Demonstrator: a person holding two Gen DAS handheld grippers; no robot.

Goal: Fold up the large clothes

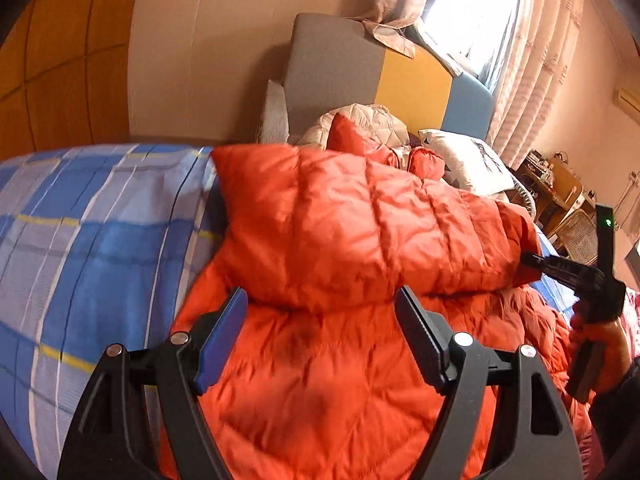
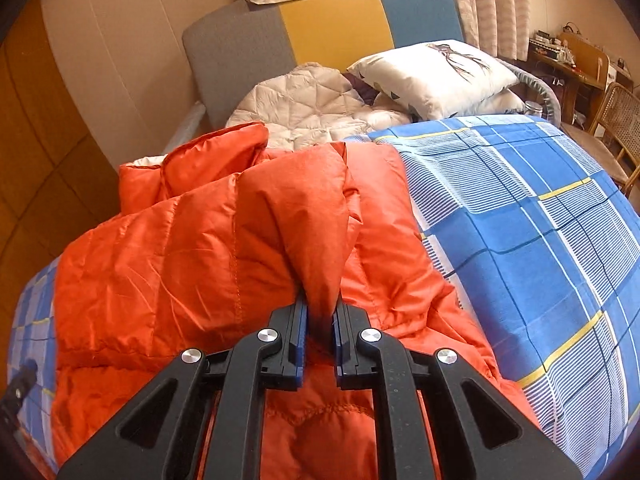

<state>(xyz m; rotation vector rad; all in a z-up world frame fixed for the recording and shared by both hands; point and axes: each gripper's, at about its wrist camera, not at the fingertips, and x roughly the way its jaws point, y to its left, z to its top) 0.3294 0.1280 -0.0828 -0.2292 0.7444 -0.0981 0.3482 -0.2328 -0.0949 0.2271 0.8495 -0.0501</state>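
Note:
A quilted orange down jacket (image 1: 340, 240) lies on the bed, one part folded over the rest. My left gripper (image 1: 322, 308) stands open above the jacket's body, its blue pads apart with only fabric beneath them. My right gripper (image 2: 320, 312) is shut on a pinched fold of the orange jacket (image 2: 224, 248), which rises in a peak between its blue pads. In the left wrist view the right gripper (image 1: 532, 258) shows at the right, its tip at the edge of the folded part, held by a hand (image 1: 600, 336).
The bed has a blue checked sheet (image 2: 520, 232) (image 1: 100, 240). At its head lie a white quilted garment (image 2: 312, 108), a white pillow (image 2: 436, 72) and a grey, yellow and blue headboard (image 2: 332, 28). A wooden desk and cane chair (image 2: 616, 120) stand at the right.

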